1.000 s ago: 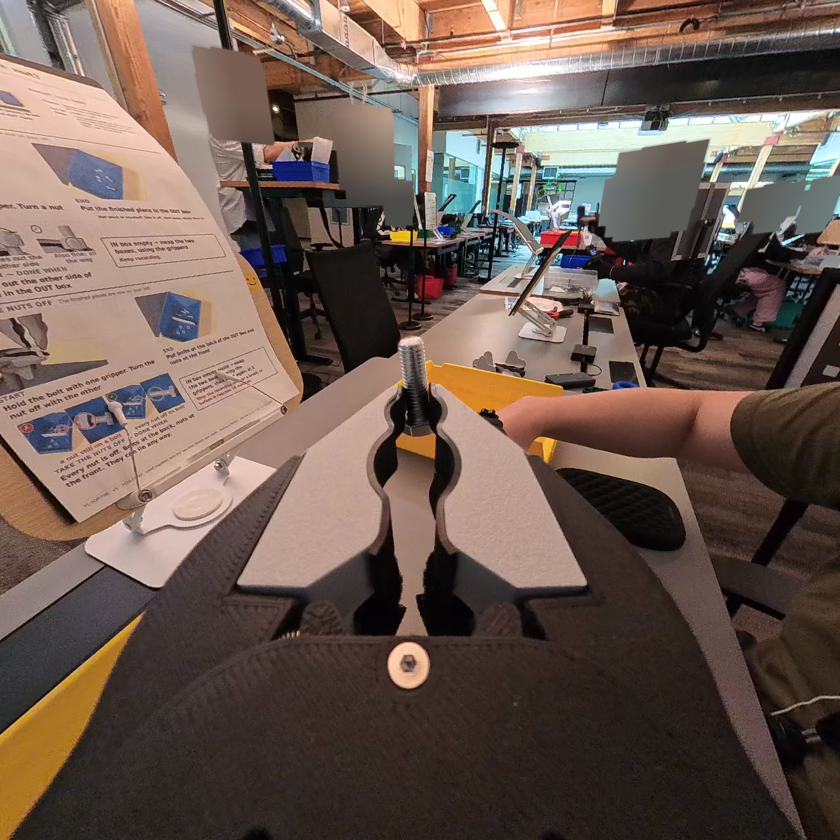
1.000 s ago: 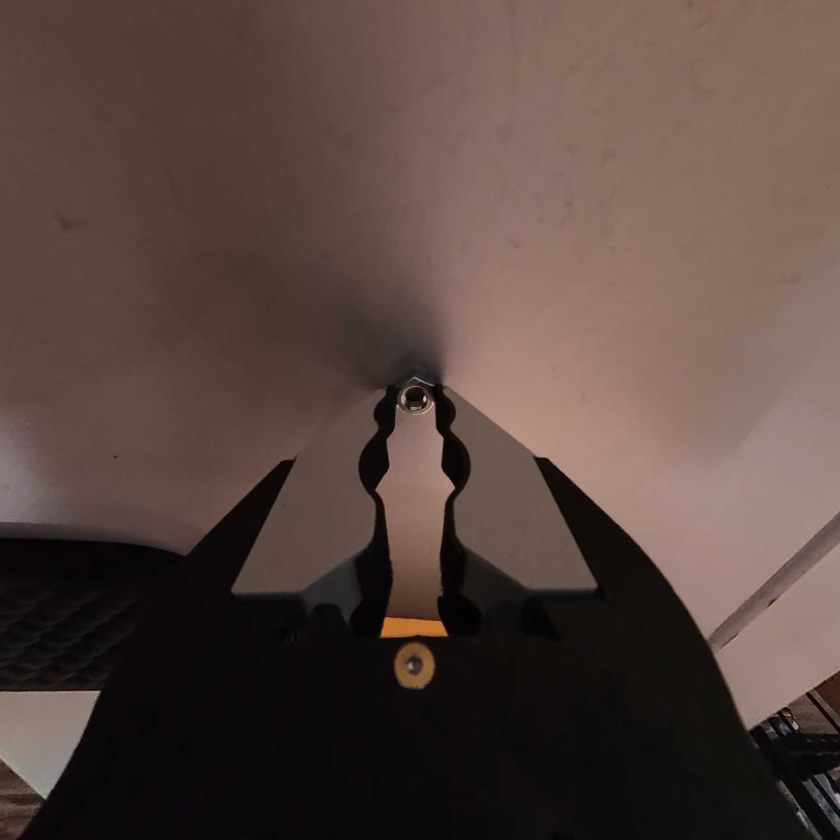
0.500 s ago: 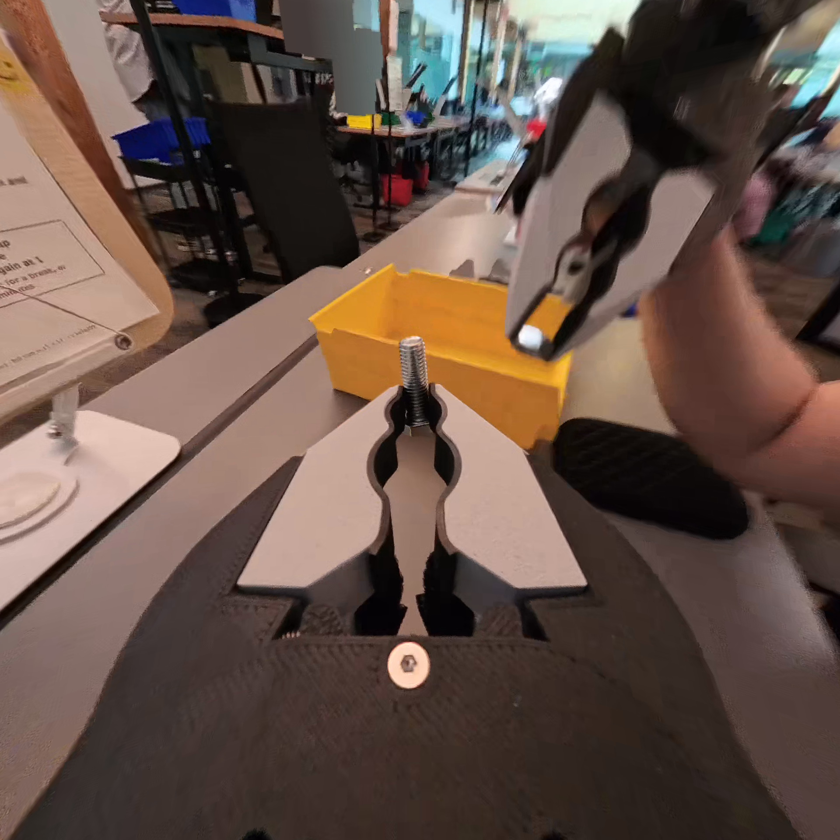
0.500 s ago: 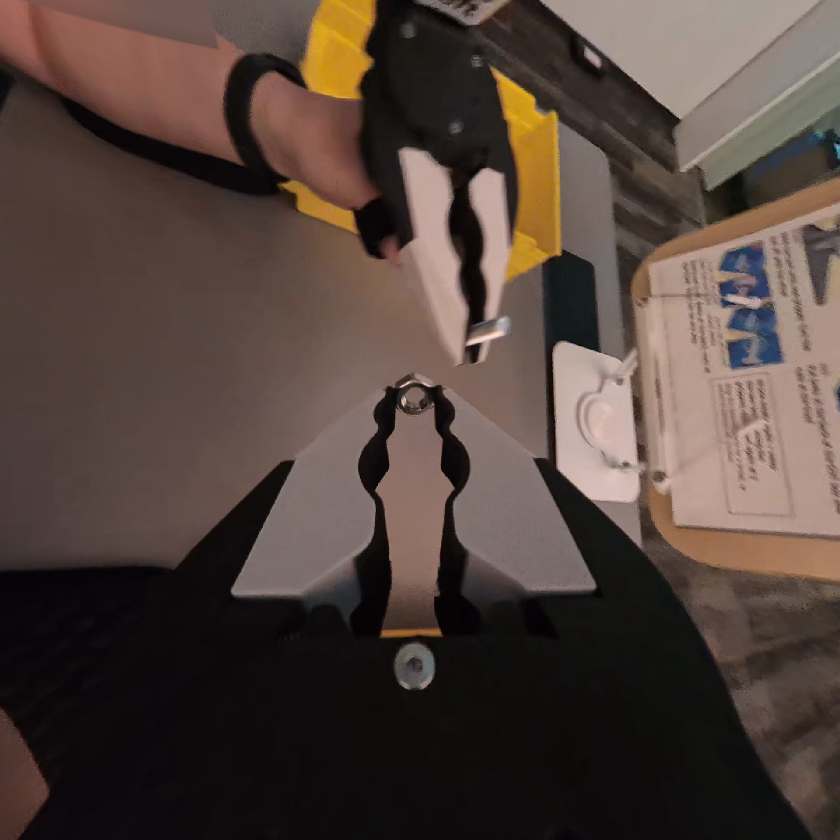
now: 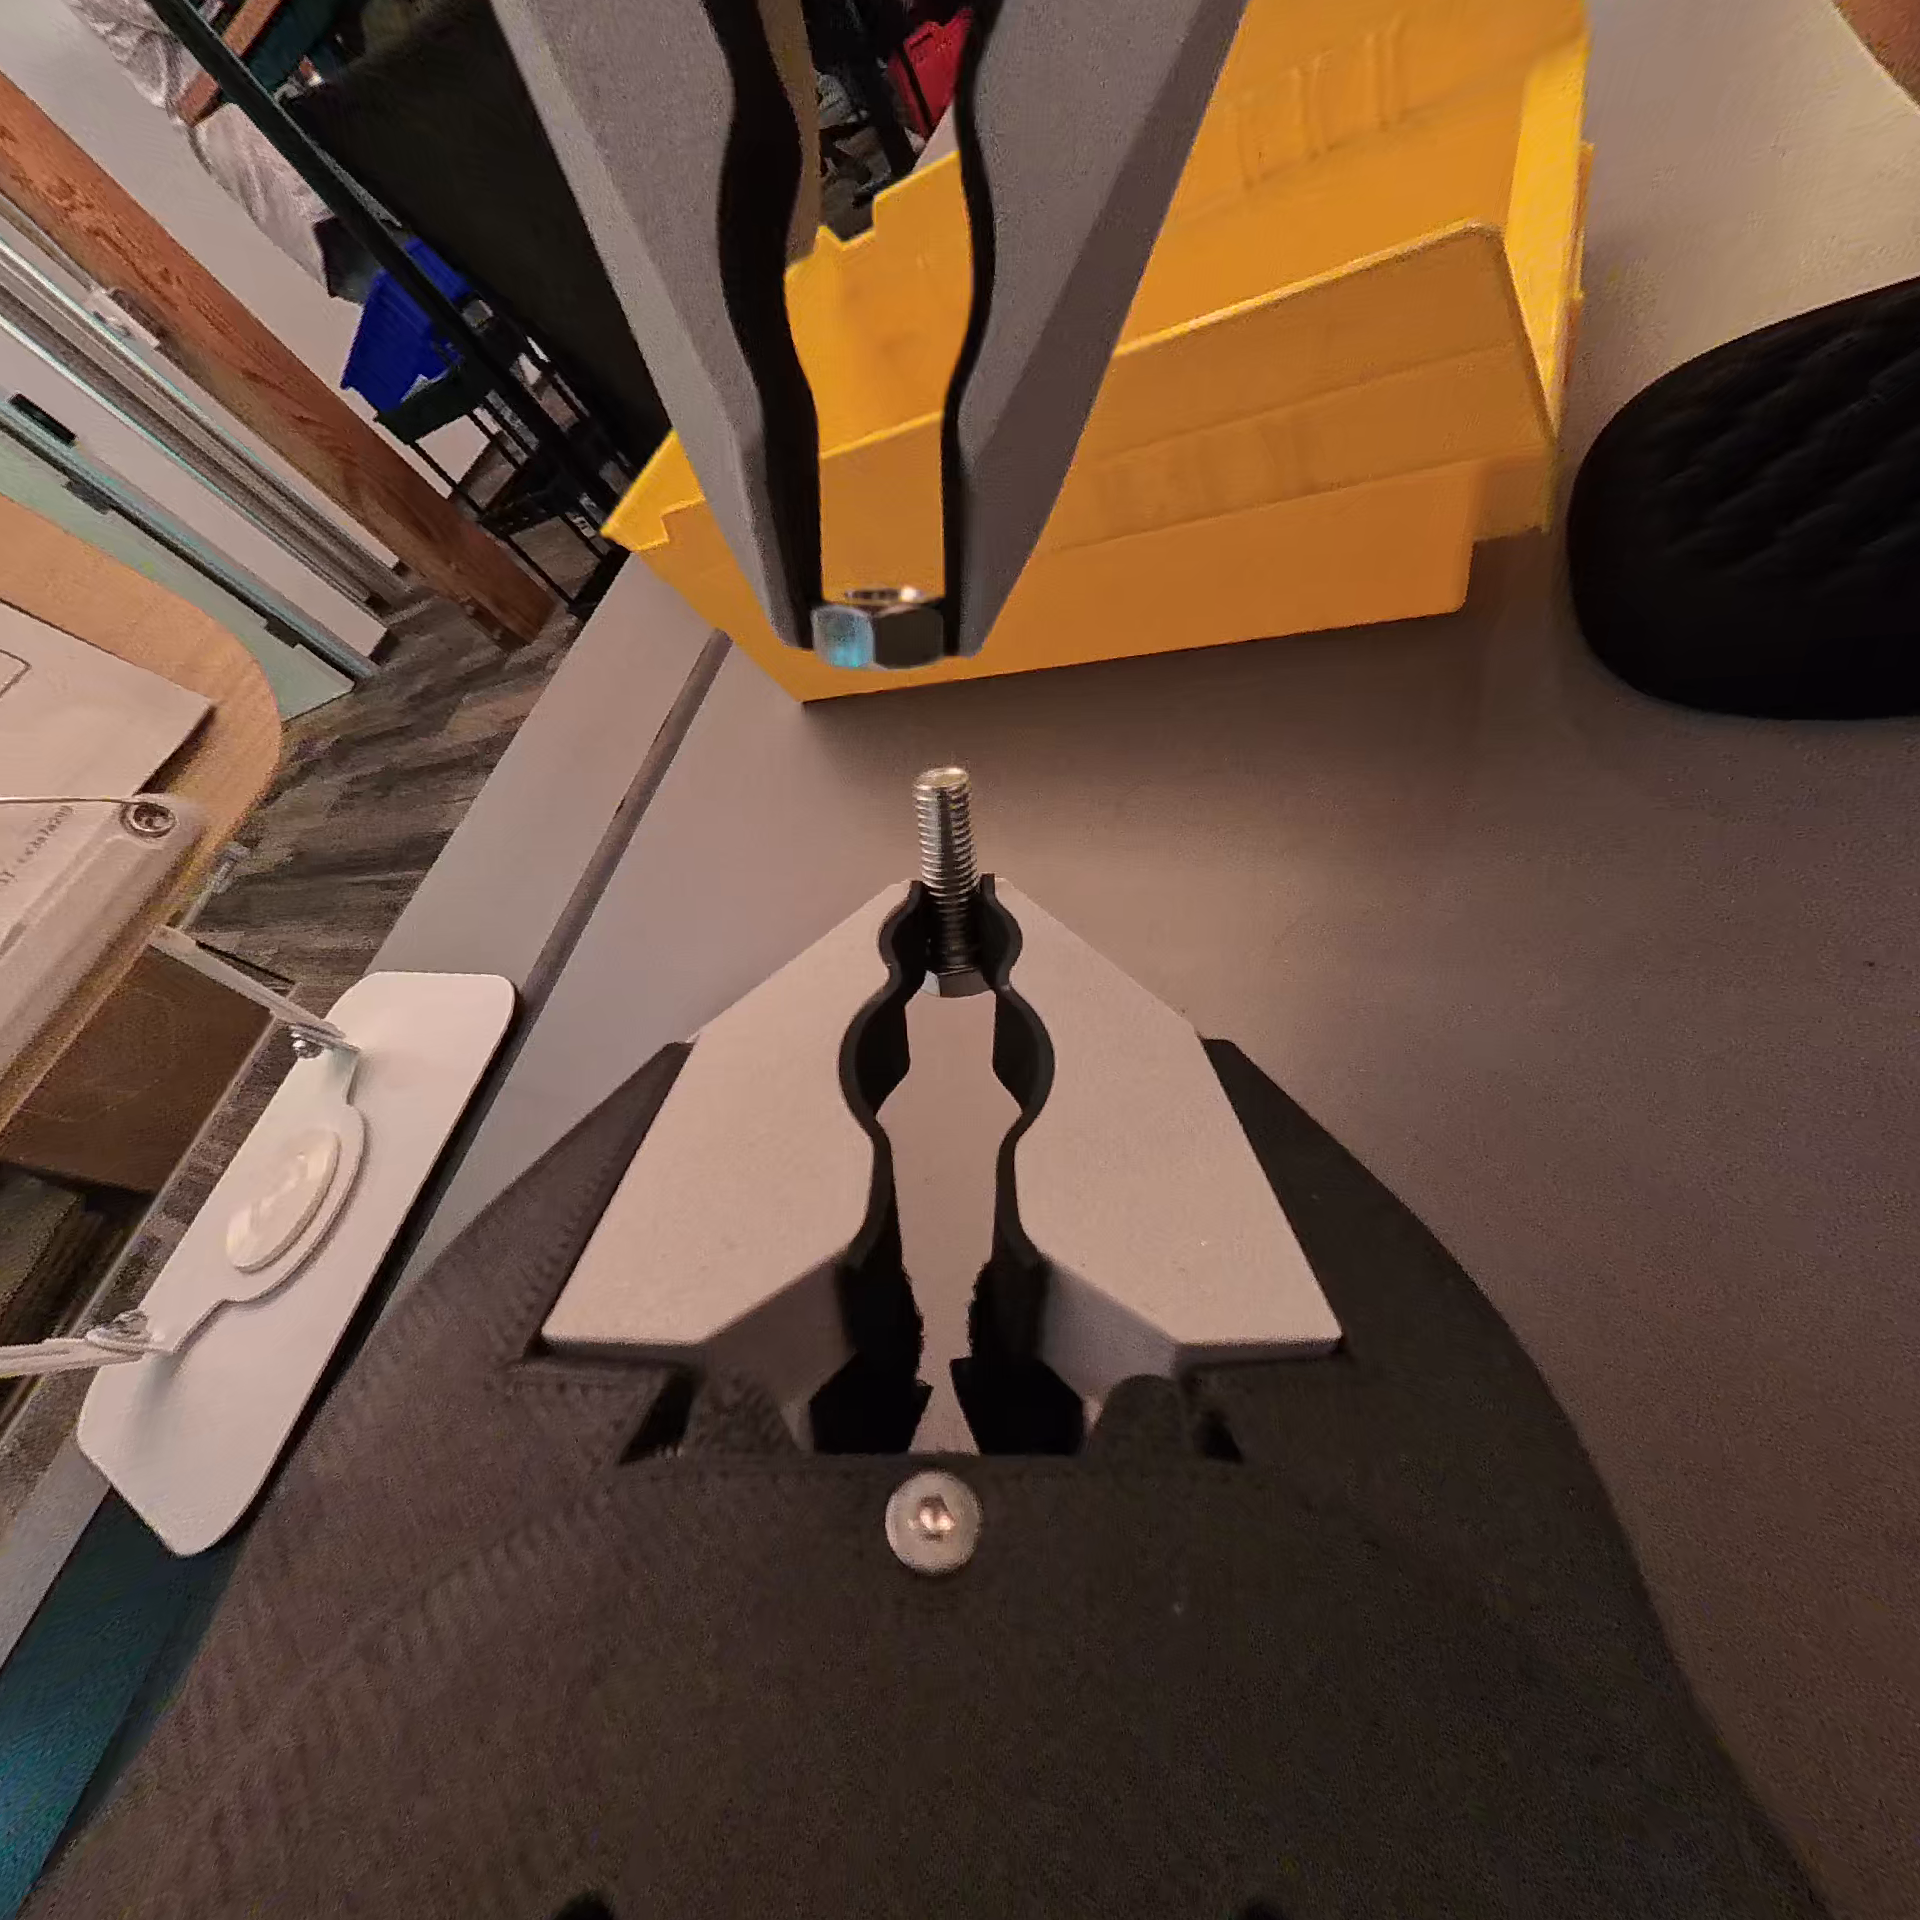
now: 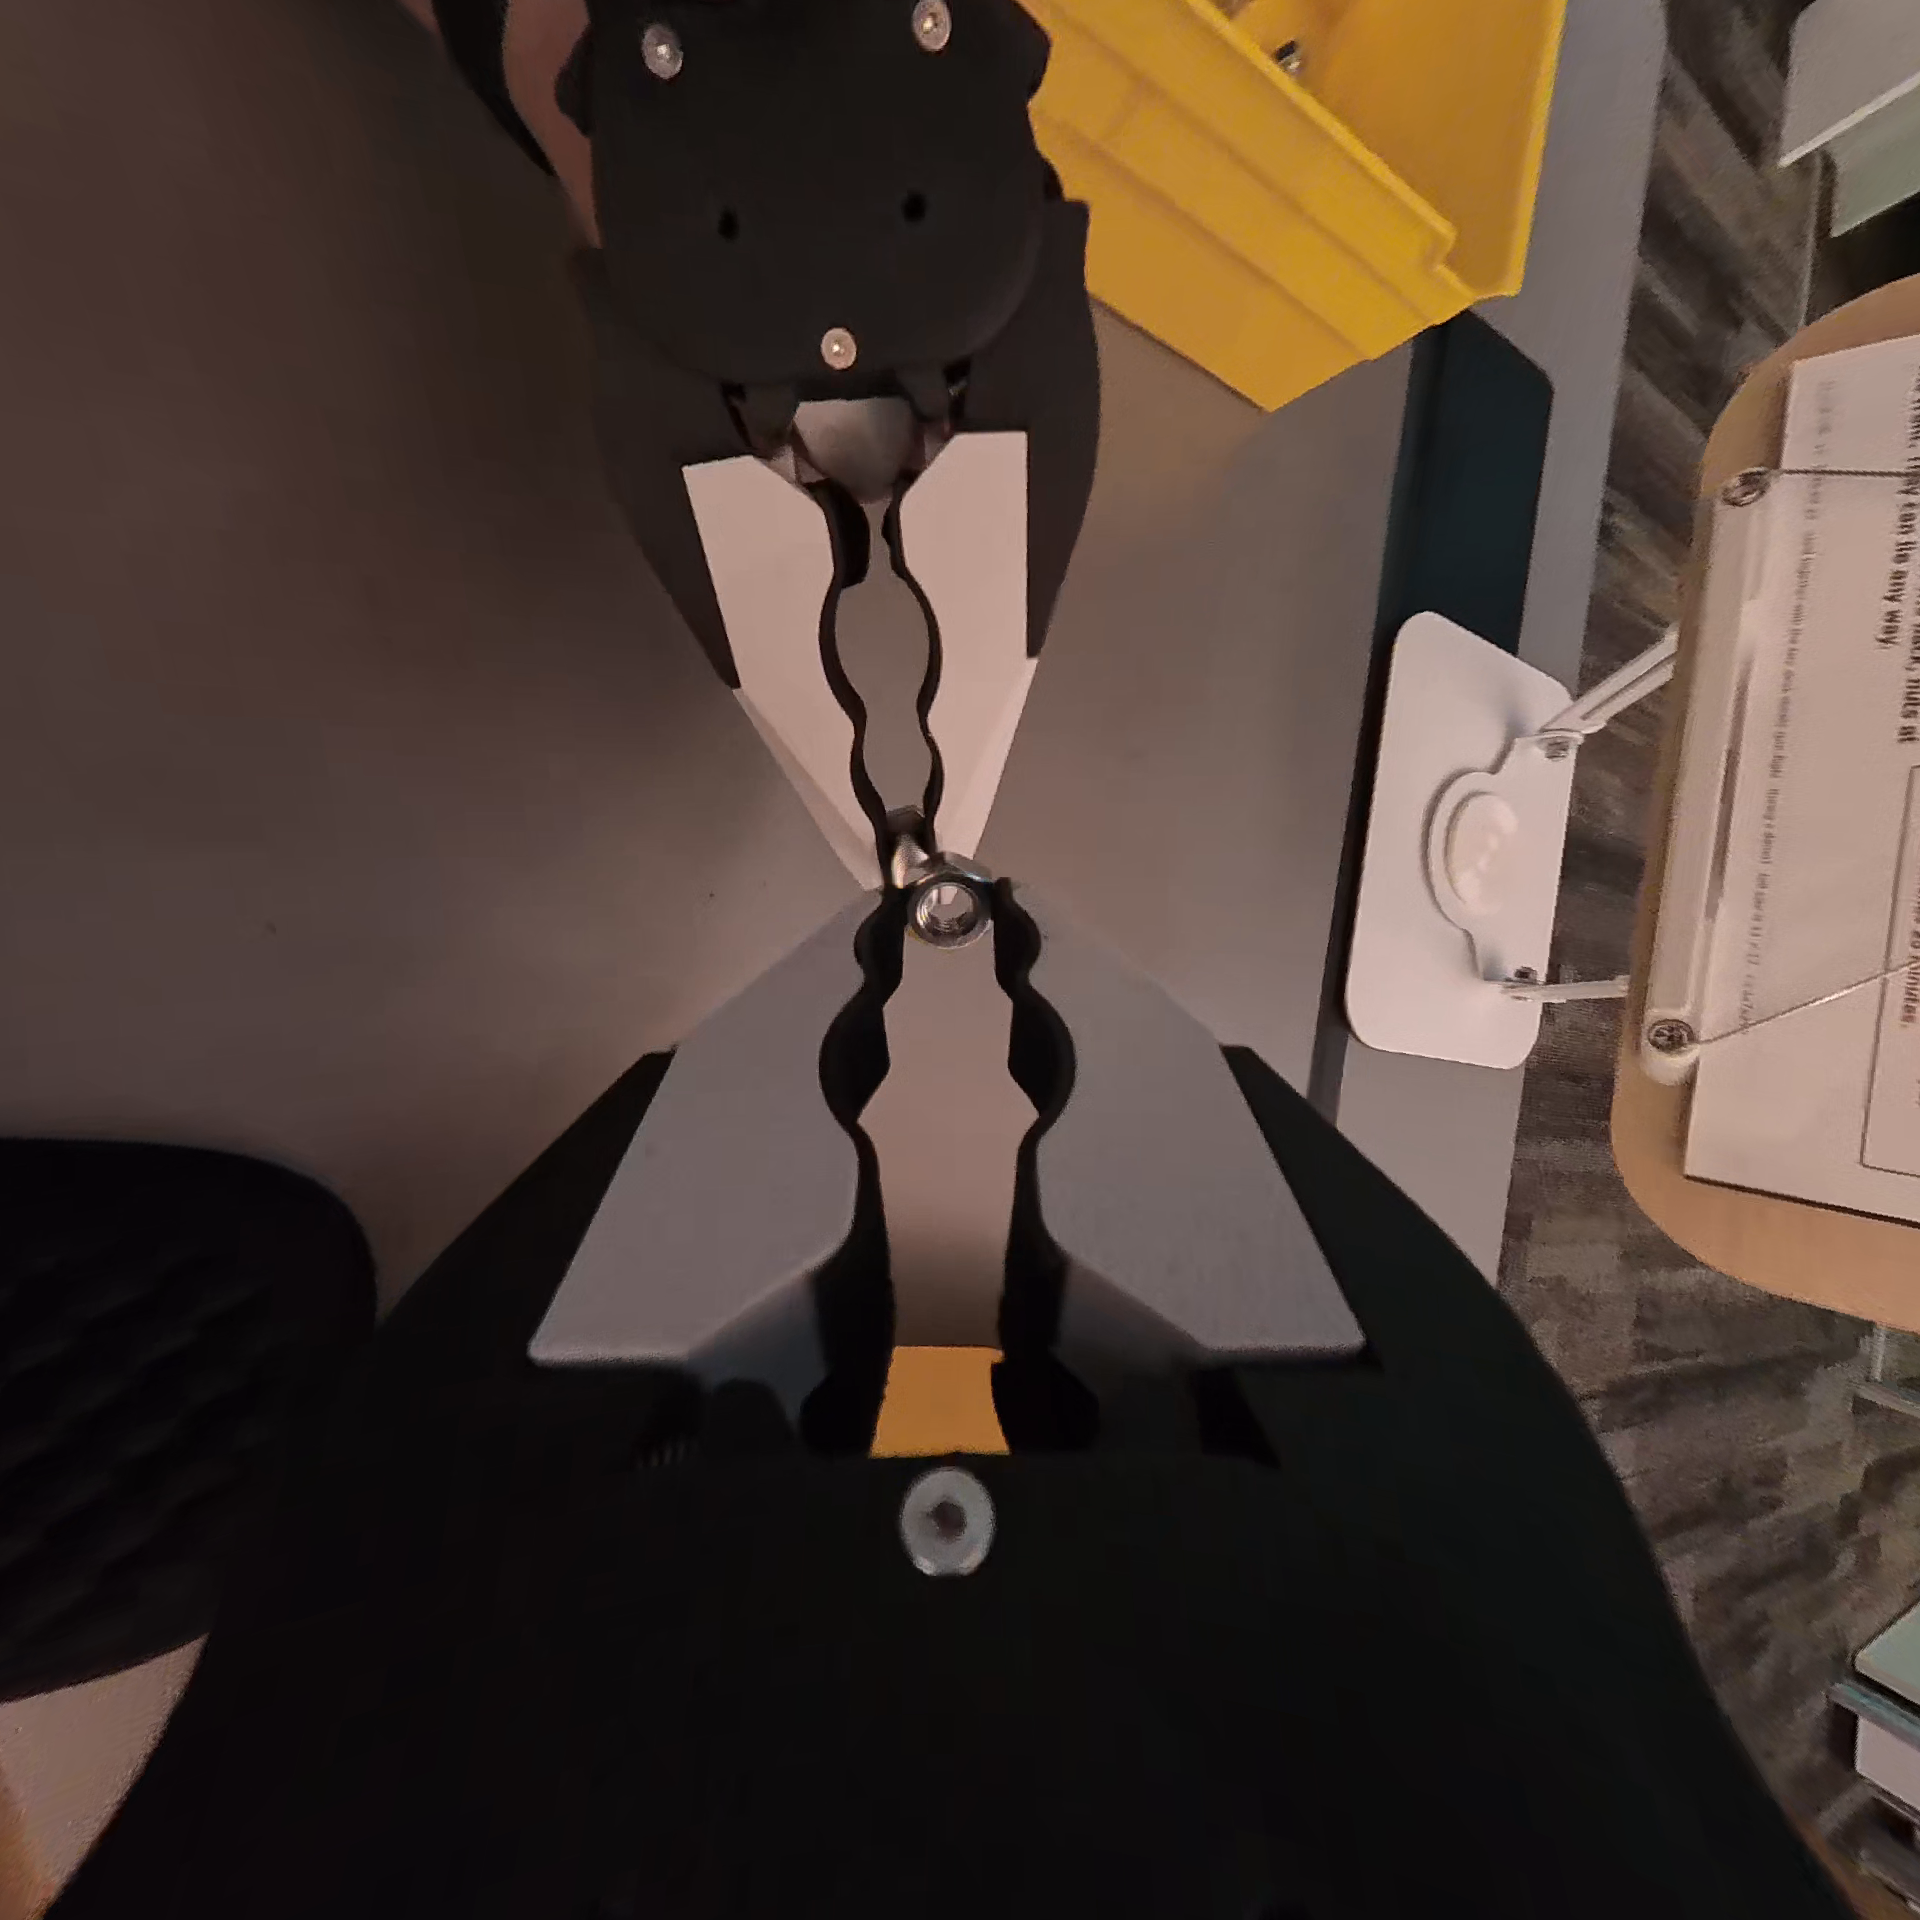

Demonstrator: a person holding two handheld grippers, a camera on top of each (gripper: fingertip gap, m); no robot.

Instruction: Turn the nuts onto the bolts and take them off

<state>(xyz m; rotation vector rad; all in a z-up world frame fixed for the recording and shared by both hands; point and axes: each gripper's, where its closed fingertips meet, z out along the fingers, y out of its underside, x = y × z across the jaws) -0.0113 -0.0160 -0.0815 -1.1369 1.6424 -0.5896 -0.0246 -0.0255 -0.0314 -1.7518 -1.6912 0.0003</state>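
My left gripper (image 5: 948, 914) is shut on a silver bolt (image 5: 941, 831), its threaded end pointing forward past the fingertips. My right gripper (image 6: 945, 920) is shut on a silver hex nut (image 6: 943, 920). In the left wrist view the right gripper (image 5: 881, 634) comes down from the top with the nut (image 5: 881, 632) held a short way beyond the bolt's tip, roughly in line with it. In the right wrist view the left gripper (image 6: 906, 831) faces mine tip to tip, and the bolt (image 6: 902, 836) sits just behind the nut; I cannot tell if they touch.
A yellow bin (image 5: 1299, 416) stands on the grey table (image 5: 1455, 935) behind the grippers; it also shows in the right wrist view (image 6: 1299, 187). A black pad (image 5: 1766, 520) lies at right. An instruction board on a white stand (image 6: 1455, 831) stands off the table's edge. My hands' fingertips stand some 5 centimeters from each other.
Both grippers swung to face each other. The right gripper came from a table-level spot up and across, bringing the nut in line with the bolt's tip. The left tilted down toward the table.
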